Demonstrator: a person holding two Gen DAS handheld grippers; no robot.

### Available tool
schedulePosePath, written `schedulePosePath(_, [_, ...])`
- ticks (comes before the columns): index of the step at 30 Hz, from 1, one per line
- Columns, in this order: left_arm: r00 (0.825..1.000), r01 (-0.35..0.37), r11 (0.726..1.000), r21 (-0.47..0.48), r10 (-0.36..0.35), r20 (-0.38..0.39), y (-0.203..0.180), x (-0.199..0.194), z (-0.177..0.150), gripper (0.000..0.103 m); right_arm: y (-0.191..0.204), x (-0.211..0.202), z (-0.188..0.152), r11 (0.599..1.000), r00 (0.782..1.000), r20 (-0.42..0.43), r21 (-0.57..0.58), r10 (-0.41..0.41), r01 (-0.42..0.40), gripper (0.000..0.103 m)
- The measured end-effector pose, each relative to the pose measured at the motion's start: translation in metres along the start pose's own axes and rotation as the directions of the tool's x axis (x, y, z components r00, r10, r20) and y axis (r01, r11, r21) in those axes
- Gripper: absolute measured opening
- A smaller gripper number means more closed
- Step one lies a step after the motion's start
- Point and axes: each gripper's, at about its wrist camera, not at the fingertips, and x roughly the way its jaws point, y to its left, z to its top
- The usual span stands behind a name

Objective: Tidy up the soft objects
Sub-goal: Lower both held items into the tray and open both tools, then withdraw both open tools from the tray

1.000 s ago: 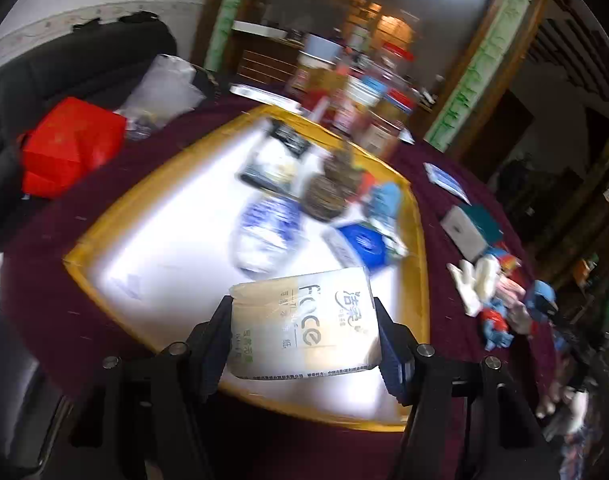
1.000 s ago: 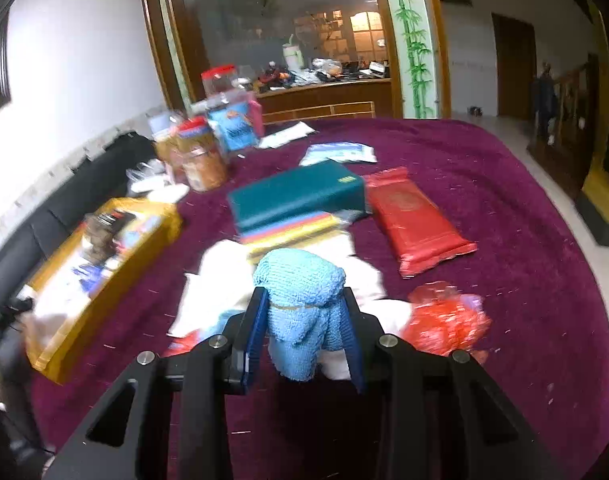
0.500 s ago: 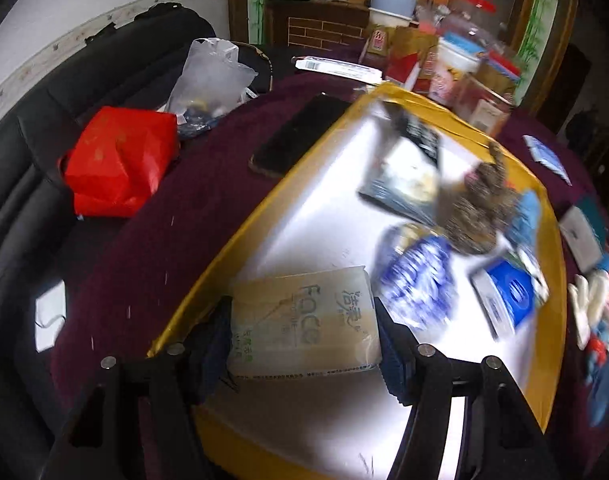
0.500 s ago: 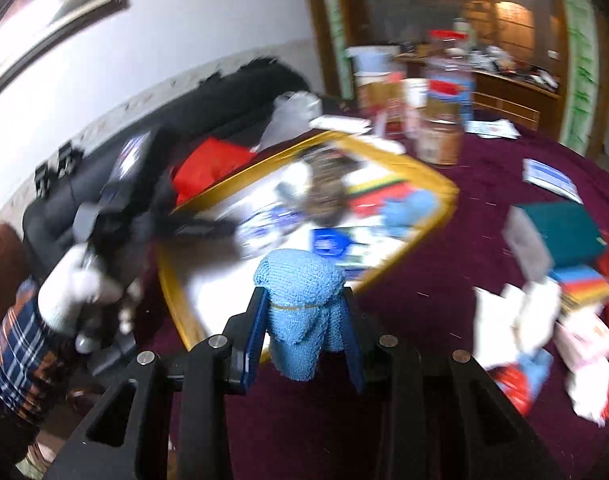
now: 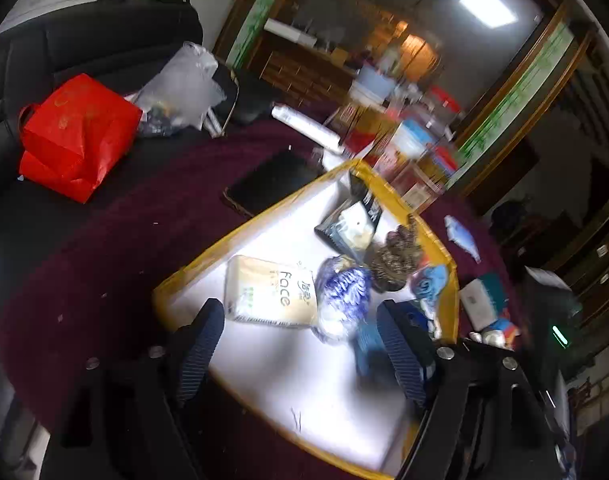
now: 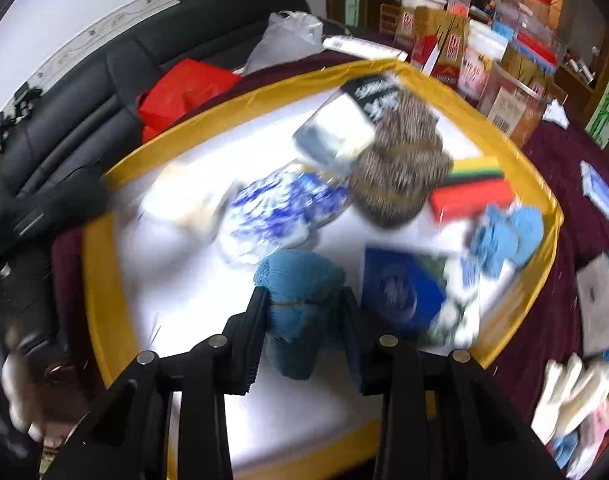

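Observation:
A yellow-rimmed white tray (image 5: pixel 264 216) (image 6: pixel 104 304) holds soft items. The beige "face" tissue pack (image 5: pixel 270 294) (image 6: pixel 180 200) lies in it beside a blue-white patterned bag (image 5: pixel 342 294) (image 6: pixel 272 212). My left gripper (image 5: pixel 300 354) is open and empty, just behind the pack. My right gripper (image 6: pixel 304 320) is shut on a blue knitted cloth (image 6: pixel 300 292) held above the tray's near middle. A brown speckled bundle (image 6: pixel 400 168), a blue packet (image 6: pixel 400 288) and light blue knitwear (image 6: pixel 508 236) also lie in the tray.
A red bag (image 5: pixel 76 132) and clear plastic bag (image 5: pixel 180 88) sit on the black sofa at left. A black phone (image 5: pixel 272 180) lies on the maroon tablecloth. Jars and boxes (image 6: pixel 484 52) stand behind the tray. White gloves (image 6: pixel 572 392) and more items lie at right.
My left gripper has opened and let go of the tissue pack, which now lies in the tray. My right gripper has carried the blue cloth over the tray.

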Motion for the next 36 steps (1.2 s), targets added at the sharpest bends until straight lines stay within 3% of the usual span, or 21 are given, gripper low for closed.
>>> schedulePosePath(4, [0.999, 0.033, 0.999, -0.026, -0.032, 0.030, 0.009, -0.018, -0.006, 0.084, -0.004, 0.005, 0.012, 0.997, 0.996, 0.026, -0.013, -0.082, 0.083, 0.038])
schedulePosePath(6, [0.998, 0.046, 0.999, -0.025, -0.045, 0.051, 0.013, -0.031, -0.013, 0.084, -0.004, 0.000, 0.010, 0.996, 0.996, 0.035, -0.005, -0.086, 0.086, 0.040])
schedulePosePath(10, [0.995, 0.039, 0.999, -0.023, -0.036, 0.095, 0.023, -0.054, -0.025, 0.084, 0.025, -0.033, -0.013, 0.996, 0.994, 0.098, -0.065, -0.052, 0.058, 0.057])
schedulePosePath(14, [0.993, 0.013, 0.998, -0.063, -0.006, 0.116, 0.038, -0.066, -0.038, 0.089, 0.058, -0.019, -0.039, 0.969, 0.992, -0.022, -0.218, -0.122, 0.114, 0.057])
schedulePosePath(18, [0.995, 0.016, 0.996, -0.090, -0.007, 0.102, 0.043, -0.071, -0.049, 0.089, 0.055, -0.023, -0.048, 0.968, 0.992, -0.103, -0.245, -0.079, 0.052, 0.056])
schedulePosePath(22, [0.995, 0.033, 0.996, -0.085, -0.024, 0.101, 0.033, -0.078, -0.058, 0.089, 0.042, -0.028, -0.061, 0.957, 0.980, -0.179, -0.288, -0.087, 0.032, 0.056])
schedulePosePath(29, [0.994, 0.063, 0.997, -0.043, -0.059, 0.087, 0.007, -0.082, -0.068, 0.089, 0.030, -0.053, -0.096, 0.921, 0.970, -0.206, -0.387, -0.130, 0.042, 0.056])
schedulePosePath(36, [0.995, 0.076, 0.997, -0.001, -0.076, 0.066, -0.019, -0.078, -0.079, 0.089, 0.022, -0.069, -0.119, 0.863, 0.982, -0.132, -0.503, -0.132, 0.048, 0.056])
